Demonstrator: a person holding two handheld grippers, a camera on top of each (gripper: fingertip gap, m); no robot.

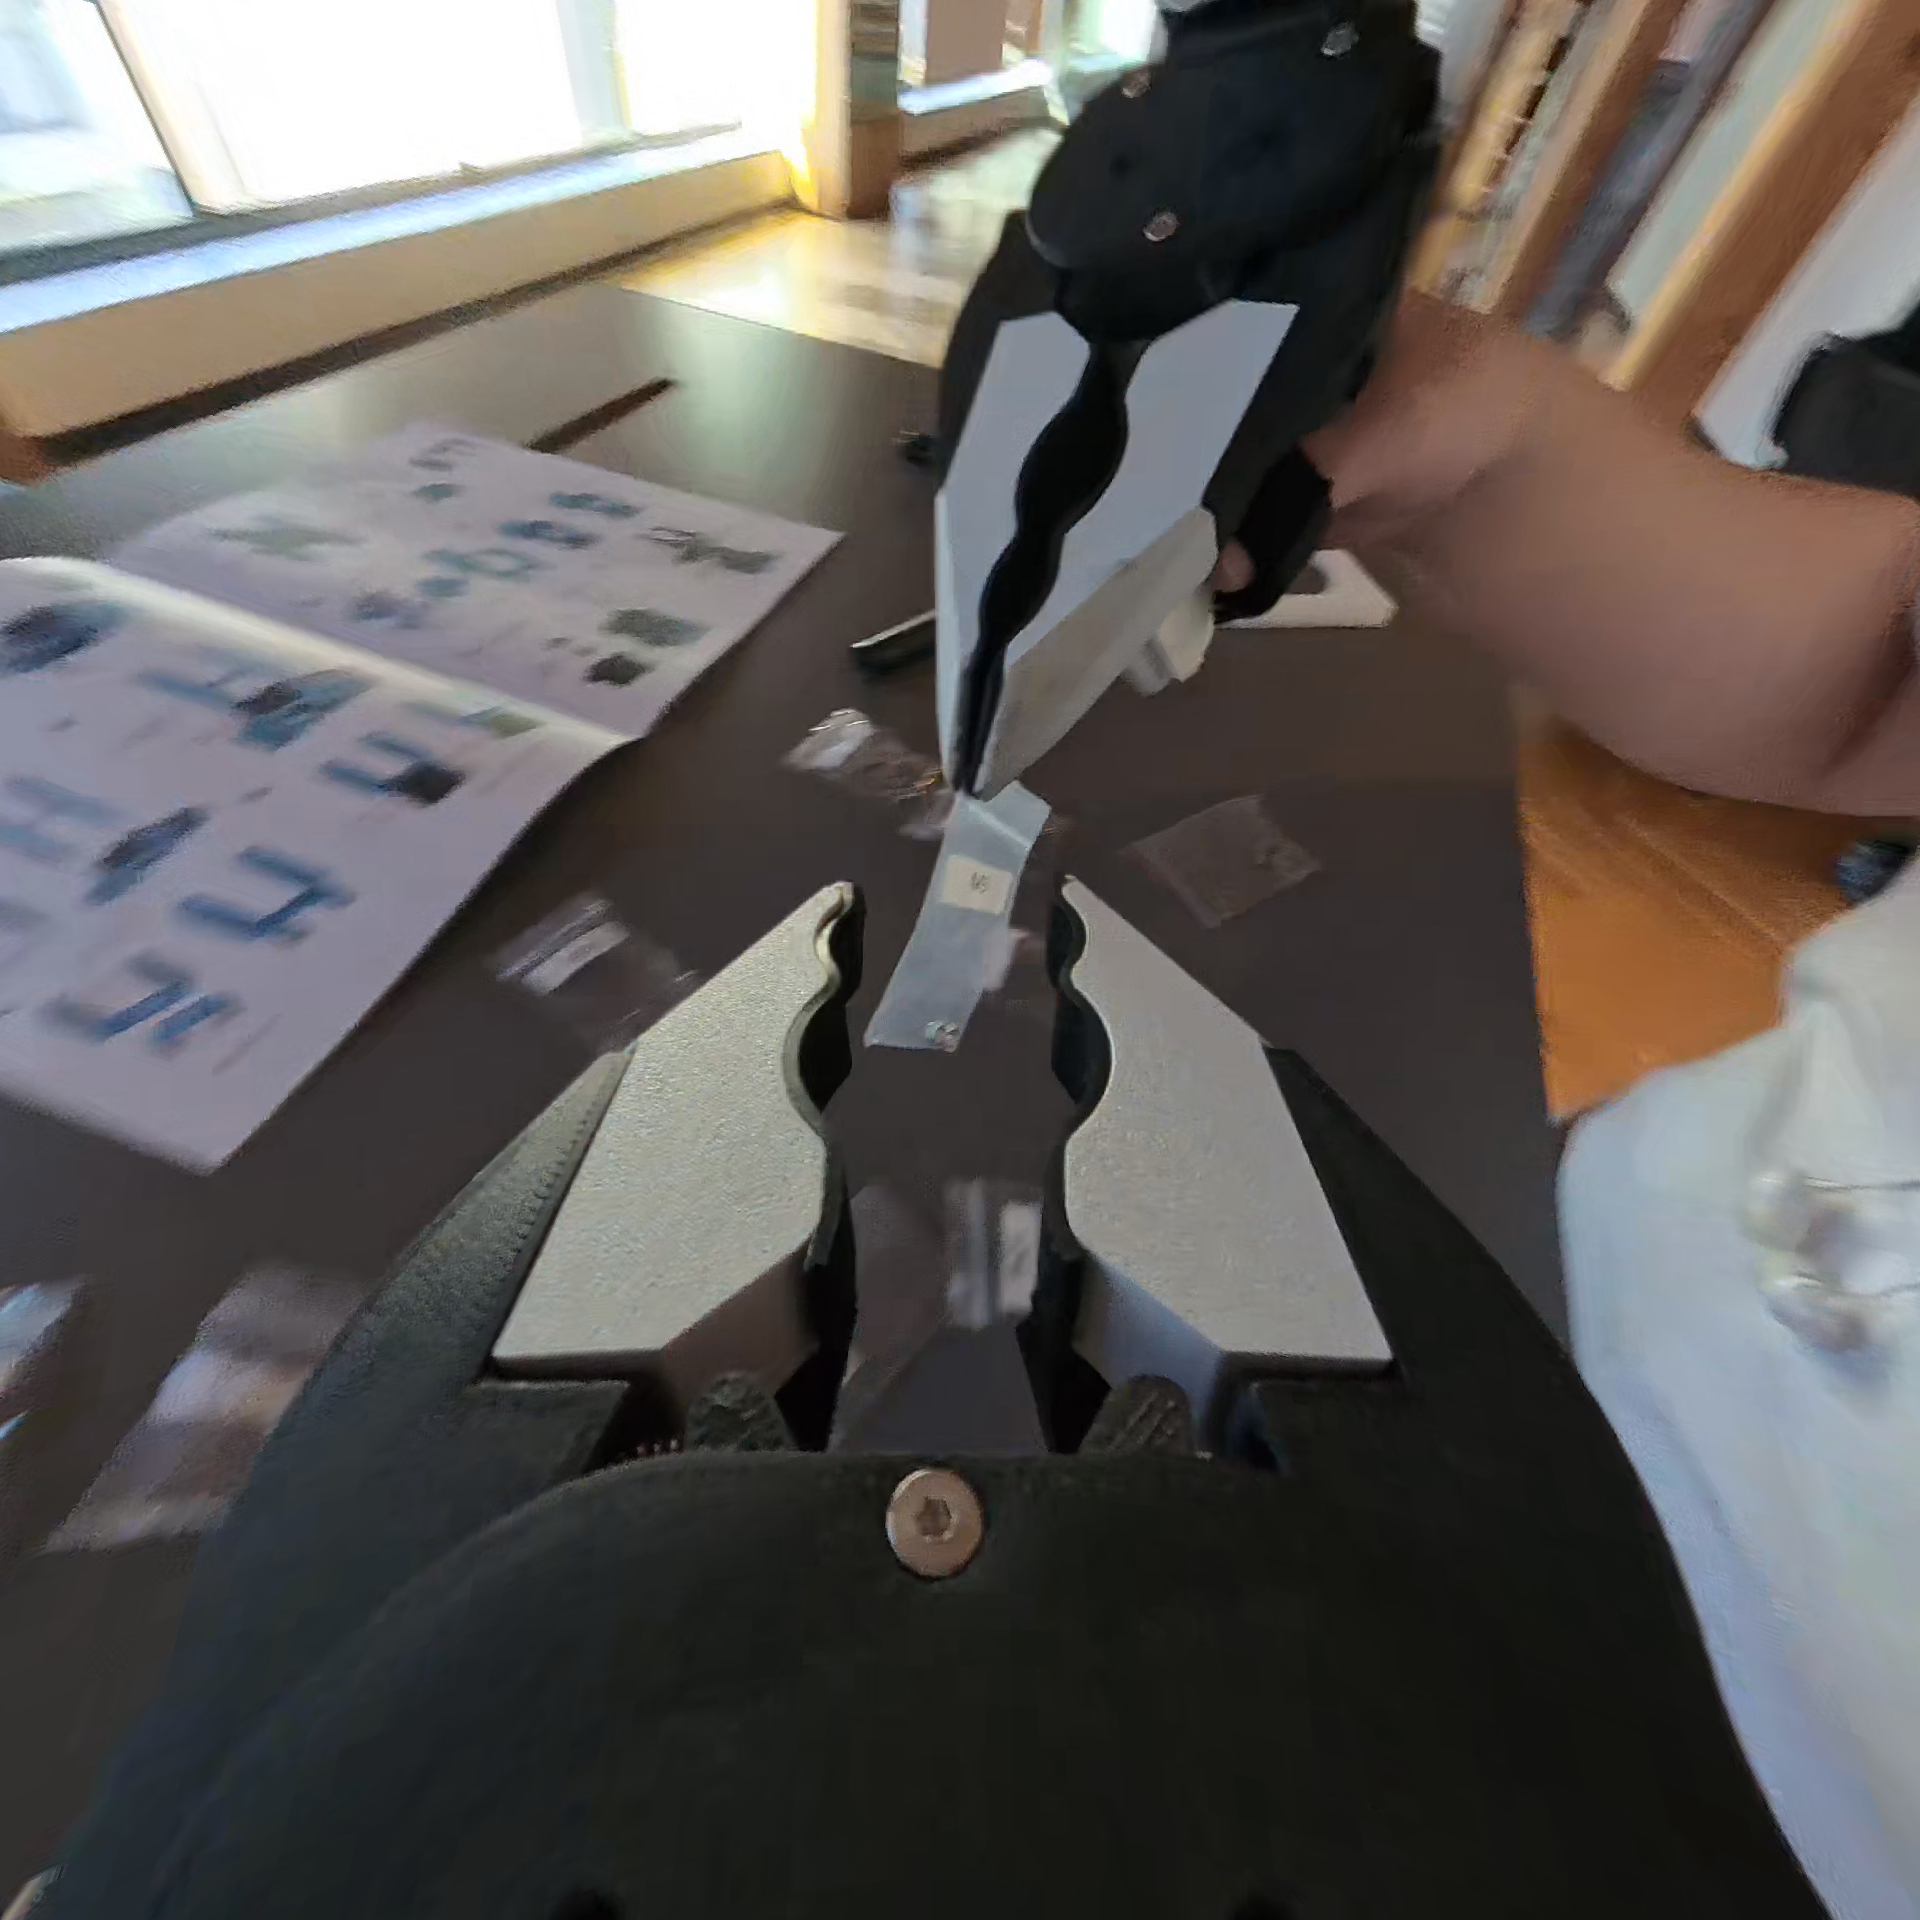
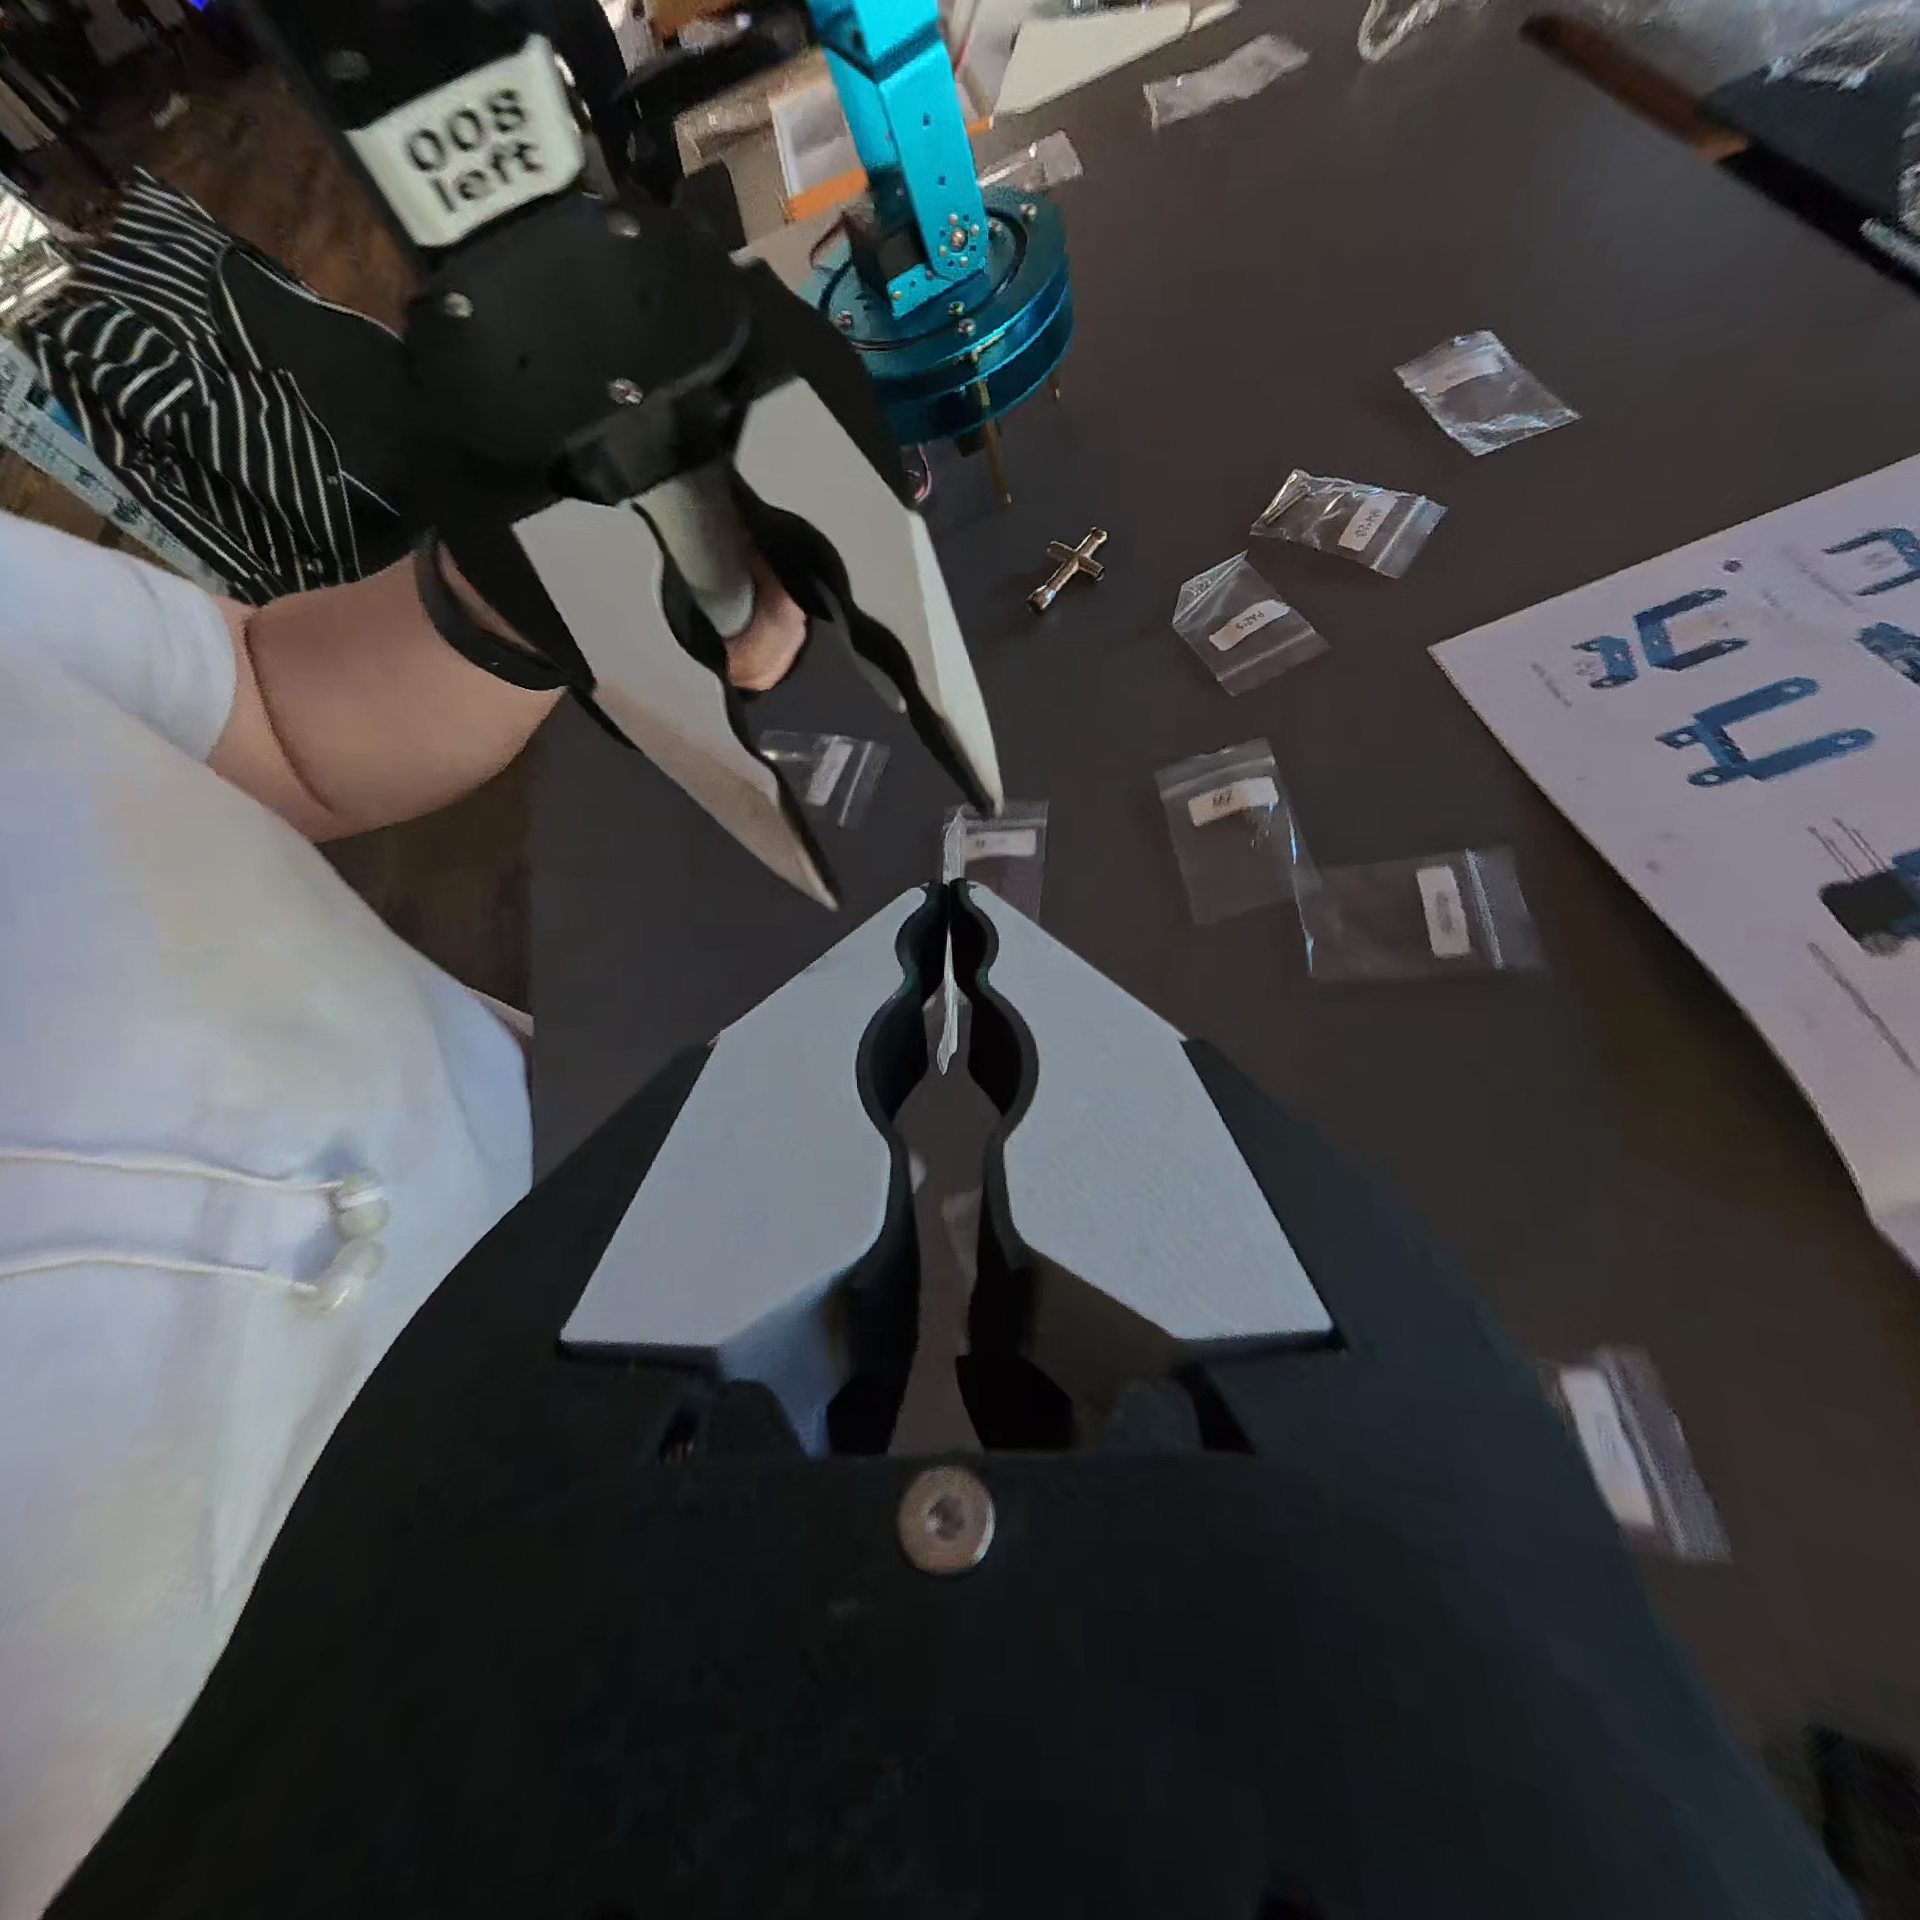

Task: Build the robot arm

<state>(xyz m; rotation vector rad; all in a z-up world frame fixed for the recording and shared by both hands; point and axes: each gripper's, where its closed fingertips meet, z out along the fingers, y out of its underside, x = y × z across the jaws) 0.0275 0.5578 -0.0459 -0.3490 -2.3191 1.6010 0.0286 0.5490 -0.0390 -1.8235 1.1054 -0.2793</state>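
Observation:
My right gripper [image 2: 948,891] is shut on the top edge of a small clear plastic bag [image 2: 947,1023], which shows edge-on between its pads. In the left wrist view the same bag [image 1: 951,935] hangs from the right gripper [image 1: 966,779]. It carries a white label and has a small screw at its bottom. My left gripper [image 1: 956,891] is open, with the hanging bag between its fingertips and apart from both. In the right wrist view the left gripper [image 2: 912,854] stands open just beyond the right one's tips, above the dark table [image 2: 1351,1195].
Several small clear parts bags [image 2: 1242,634] lie scattered on the table. A blue metal robot arm base [image 2: 956,301] stands at the back, with a cross-shaped wrench [image 2: 1070,566] near it. A printed instruction sheet [image 2: 1714,779] lies at the right and also shows in the left wrist view [image 1: 260,779]. My two grippers' fingertips are within a few centimetres of each other.

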